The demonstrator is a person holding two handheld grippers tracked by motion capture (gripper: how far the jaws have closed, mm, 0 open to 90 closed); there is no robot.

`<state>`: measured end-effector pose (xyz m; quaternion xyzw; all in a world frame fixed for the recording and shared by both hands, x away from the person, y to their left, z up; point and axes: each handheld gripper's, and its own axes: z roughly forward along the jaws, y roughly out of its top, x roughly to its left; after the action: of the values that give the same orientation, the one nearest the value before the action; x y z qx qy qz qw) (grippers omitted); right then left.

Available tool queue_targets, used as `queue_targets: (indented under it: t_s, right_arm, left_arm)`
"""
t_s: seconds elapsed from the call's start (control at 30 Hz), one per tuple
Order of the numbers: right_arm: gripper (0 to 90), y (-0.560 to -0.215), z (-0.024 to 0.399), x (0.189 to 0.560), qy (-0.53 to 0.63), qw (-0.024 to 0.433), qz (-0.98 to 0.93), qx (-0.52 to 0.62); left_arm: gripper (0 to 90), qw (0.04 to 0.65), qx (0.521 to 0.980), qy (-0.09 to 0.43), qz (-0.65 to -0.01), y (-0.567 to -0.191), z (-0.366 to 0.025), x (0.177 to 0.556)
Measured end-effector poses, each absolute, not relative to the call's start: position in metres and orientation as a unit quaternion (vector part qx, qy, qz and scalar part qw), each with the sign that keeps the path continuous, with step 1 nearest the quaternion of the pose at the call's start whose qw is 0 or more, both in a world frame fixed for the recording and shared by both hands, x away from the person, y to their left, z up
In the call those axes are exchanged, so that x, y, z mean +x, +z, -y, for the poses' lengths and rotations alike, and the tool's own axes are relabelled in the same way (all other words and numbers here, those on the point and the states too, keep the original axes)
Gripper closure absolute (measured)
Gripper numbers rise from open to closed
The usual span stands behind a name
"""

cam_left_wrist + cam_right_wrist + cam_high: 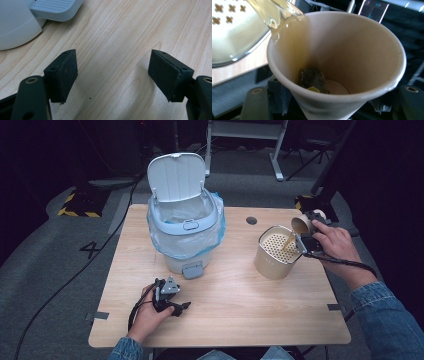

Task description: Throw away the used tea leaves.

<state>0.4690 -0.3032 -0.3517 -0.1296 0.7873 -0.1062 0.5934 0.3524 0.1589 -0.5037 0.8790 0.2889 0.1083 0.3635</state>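
1. A paper cup (pixel 337 67) lies tipped on its side at the far right of the table, pinched between the jaws of the right gripper (pixel 306 241). Its mouth points left, over the rim of a cream container (pixel 276 252) capped by a perforated strainer (pixel 278 244).

2. A thin amber stream of tea (pixel 274 12) runs from the cup's lip down and left onto the strainer. A dark tea bag (pixel 312 78) clings to the cup's lower wall near its base, not yet at the lip.

3. The relation that matters: the cup's long axis runs roughly level from right to left, with its lip just above the strainer's right edge. By this reading, further tilt would send the tea bag out the same way, and the strainer sits in place to catch it.

4. The pedal bin (pixel 185 227) stands at far centre, lid up and lined with a bag, well apart from the cup on its left.

5. The left gripper (pixel 167 297) rests on the near left of the wooden table (pixel 235 305), jaws spread wide with nothing between them, just in front of the bin's pedal (pixel 56 8). The right hand (pixel 336 242) is by far the nearer to the cup.
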Motion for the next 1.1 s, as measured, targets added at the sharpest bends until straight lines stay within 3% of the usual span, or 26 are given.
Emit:
queue_targets:
  t_s: [0.6,1.1]
  right_arm:
    - [31.3,-0.361,0.283,0.459,-0.244,0.634,-0.677,-0.282]
    - [31.4,-0.369,0.276,0.456,-0.333,0.631,-0.605,-0.354]
  left_arm:
    - [24.0,0.363,0.879,0.108,-0.289,-0.504,-0.159,0.352]
    - [24.0,0.363,0.879,0.108,-0.289,-0.504,-0.159,0.352]
